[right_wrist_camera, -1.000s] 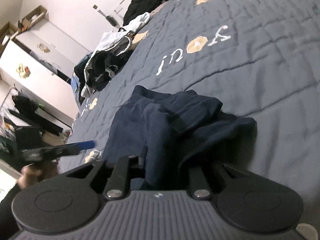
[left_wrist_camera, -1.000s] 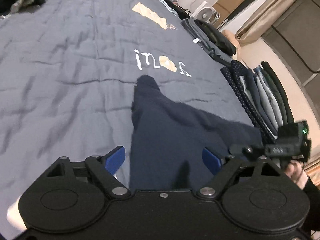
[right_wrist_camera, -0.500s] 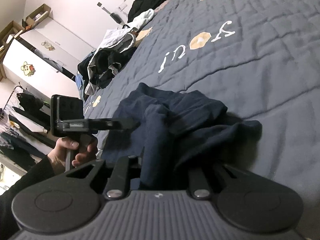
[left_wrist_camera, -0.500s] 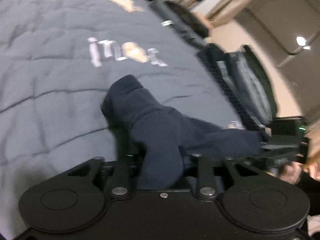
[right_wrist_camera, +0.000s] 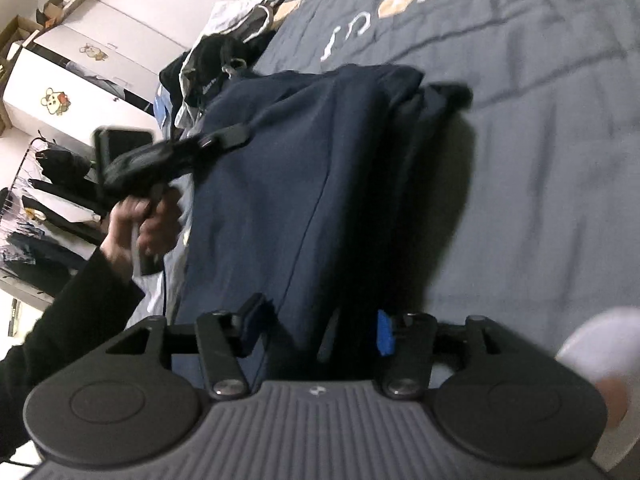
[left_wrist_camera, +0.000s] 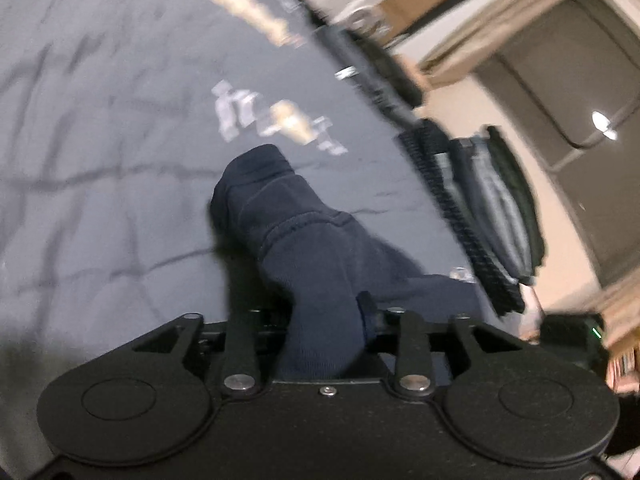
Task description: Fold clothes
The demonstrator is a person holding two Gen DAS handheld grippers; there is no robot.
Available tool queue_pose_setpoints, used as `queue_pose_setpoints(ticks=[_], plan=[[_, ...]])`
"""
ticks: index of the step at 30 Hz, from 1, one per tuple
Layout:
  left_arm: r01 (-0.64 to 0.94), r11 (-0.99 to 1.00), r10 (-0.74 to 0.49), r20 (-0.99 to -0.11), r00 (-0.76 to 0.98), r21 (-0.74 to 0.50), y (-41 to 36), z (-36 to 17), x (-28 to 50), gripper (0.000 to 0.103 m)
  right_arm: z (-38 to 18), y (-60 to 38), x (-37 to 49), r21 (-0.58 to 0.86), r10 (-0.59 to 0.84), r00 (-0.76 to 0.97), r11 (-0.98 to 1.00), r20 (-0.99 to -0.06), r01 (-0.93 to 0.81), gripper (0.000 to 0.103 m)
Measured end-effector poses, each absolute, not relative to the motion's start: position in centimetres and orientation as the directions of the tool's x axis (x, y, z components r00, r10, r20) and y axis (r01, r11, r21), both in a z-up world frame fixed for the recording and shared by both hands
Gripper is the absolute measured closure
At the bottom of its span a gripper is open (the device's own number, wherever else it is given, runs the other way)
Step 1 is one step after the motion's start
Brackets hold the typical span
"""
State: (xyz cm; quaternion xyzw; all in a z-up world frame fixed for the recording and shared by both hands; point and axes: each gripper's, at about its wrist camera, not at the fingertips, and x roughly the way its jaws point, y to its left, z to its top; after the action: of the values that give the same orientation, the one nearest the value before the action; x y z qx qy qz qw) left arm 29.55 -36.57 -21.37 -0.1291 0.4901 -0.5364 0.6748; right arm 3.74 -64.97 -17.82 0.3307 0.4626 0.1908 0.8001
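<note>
The biggest change is in the navy garment (right_wrist_camera: 320,168): a second ago it lay in a rumpled heap on the quilt, and now it hangs stretched between my two grippers, lifted mostly off the bed, with one far end still bunched near the quilt's lettering. My left gripper (left_wrist_camera: 324,320), which stood wide apart and empty a second ago, has clamped onto a fold of the cloth; from the right wrist view I can see it pinching the garment's upper edge out at the side. My right gripper (right_wrist_camera: 316,328) has eased: its jaws stand somewhat apart with cloth running between them (one blue pad shows bare, so I cannot tell whether they truly grip). I judge this to be a lift to spread the piece out flat before a fold; the garment is not folded as it hangs now.

The surface is a grey-blue quilt (left_wrist_camera: 100,160) with white and tan lettering (right_wrist_camera: 396,4), soft and creased. Along one side of the bed lies a row of folded clothes (left_wrist_camera: 492,200); on the other, a loose pile of laundry (right_wrist_camera: 224,52). Beyond that stand a white cabinet (right_wrist_camera: 76,80) bearing a small cartoon sticker (right_wrist_camera: 54,100), and a clothes rack.
</note>
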Motion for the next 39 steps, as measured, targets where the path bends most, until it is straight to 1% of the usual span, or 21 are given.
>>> queue_pose_setpoints(ticks=[2, 5, 6, 7, 8, 9, 10, 11, 12, 14, 16, 22, 28, 34, 39], plan=[[0.577, 0.402, -0.85, -0.524, -0.054, -0.711, -37.1, -22.2, 29.9, 0.062, -17.8, -64.4, 2.8, 0.705, 0.614, 0.487, 0.709, -0.621, 0.005, 0.046], [0.606, 0.396, -0.849, -0.526, -0.044, -0.69, -37.9, -21.6, 29.4, 0.063, -17.8, -63.6, 1.3, 0.704, 0.618, 0.468, 0.71, -0.631, 0.012, 0.044], [0.618, 0.397, -0.846, -0.532, -0.042, -0.679, -38.2, -21.3, 29.2, 0.065, -17.8, -63.4, 0.8, 0.704, 0.62, 0.461, 0.71, -0.635, 0.015, 0.043], [0.629, 0.396, -0.844, -0.535, -0.038, -0.669, -38.4, -21.0, 29.0, 0.074, -17.9, -63.0, 0.5, 0.7, 0.619, 0.46, 0.714, -0.637, 0.009, 0.039], [0.637, 0.393, -0.845, -0.533, -0.033, -0.663, -38.4, -20.6, 28.8, 0.077, -18.0, -62.5, 0.3, 0.692, 0.614, 0.466, 0.722, -0.638, -0.005, 0.037], [0.645, 0.391, -0.847, -0.531, -0.028, -0.656, -38.3, -20.1, 28.6, 0.078, -18.1, -62.0, 0.0, 0.682, 0.608, 0.473, 0.731, -0.638, -0.02, 0.037], [0.654, 0.388, -0.849, -0.528, -0.021, -0.649, -38.2, -19.6, 28.4, 0.079, -17.8, -61.9, -0.2, 0.679, 0.608, 0.478, 0.733, -0.634, -0.031, 0.043], [0.665, 0.385, -0.852, -0.523, -0.01, -0.64, -38.2, -19.0, 28.0, 0.08, -17.2, -62.1, -0.4, 0.685, 0.613, 0.483, 0.728, -0.625, -0.039, 0.068], [0.676, 0.381, -0.856, -0.517, 0.0, -0.631, -38.1, -18.2, 27.6, 0.08, -16.5, -62.3, -0.6, 0.69, 0.619, 0.487, 0.723, -0.616, -0.046, 0.076], [0.702, 0.373, -0.862, -0.506, 0.021, -0.607, -38.0, -16.2, 26.6, 0.081, -15.3, -62.7, -1.0, 0.7, 0.63, 0.495, 0.712, -0.598, -0.06, 0.084], [0.731, 0.363, -0.872, -0.488, 0.047, -0.578, -37.5, -13.5, 25.5, 0.081, -14.0, -63.1, -1.4, 0.709, 0.64, 0.503, 0.701, -0.58, -0.075, 0.087], [0.805, 0.327, -0.915, -0.379, 0.139, -0.494, -36.9, -3.1, 20.8, 0.081, -10.1, -64.5, -2.8, 0.73, 0.665, 0.529, 0.673, -0.528, -0.118, 0.087], [0.875, 0.283, -0.939, -0.297, 0.171, -0.392, -39.4, 6.3, 13.3, 0.081, -4.5, -68.3, -6.9, 0.69, 0.623, 0.593, 0.708, -0.51, -0.15, 0.088], [0.904, 0.252, -0.954, -0.245, 0.173, -0.345, -44.1, 11.3, 6.5, 0.081, 1.1, -72.2, -11.0, 0.647, 0.58, 0.653, 0.742, -0.486, -0.177, 0.088], [0.915, 0.222, -0.966, -0.202, 0.159, -0.337, -49.7, 13.1, 2.5, 0.081, 4.3, -77.5, -14.9, 0.61, 0.527, 0.696, 0.776, -0.488, -0.16, 0.088]])
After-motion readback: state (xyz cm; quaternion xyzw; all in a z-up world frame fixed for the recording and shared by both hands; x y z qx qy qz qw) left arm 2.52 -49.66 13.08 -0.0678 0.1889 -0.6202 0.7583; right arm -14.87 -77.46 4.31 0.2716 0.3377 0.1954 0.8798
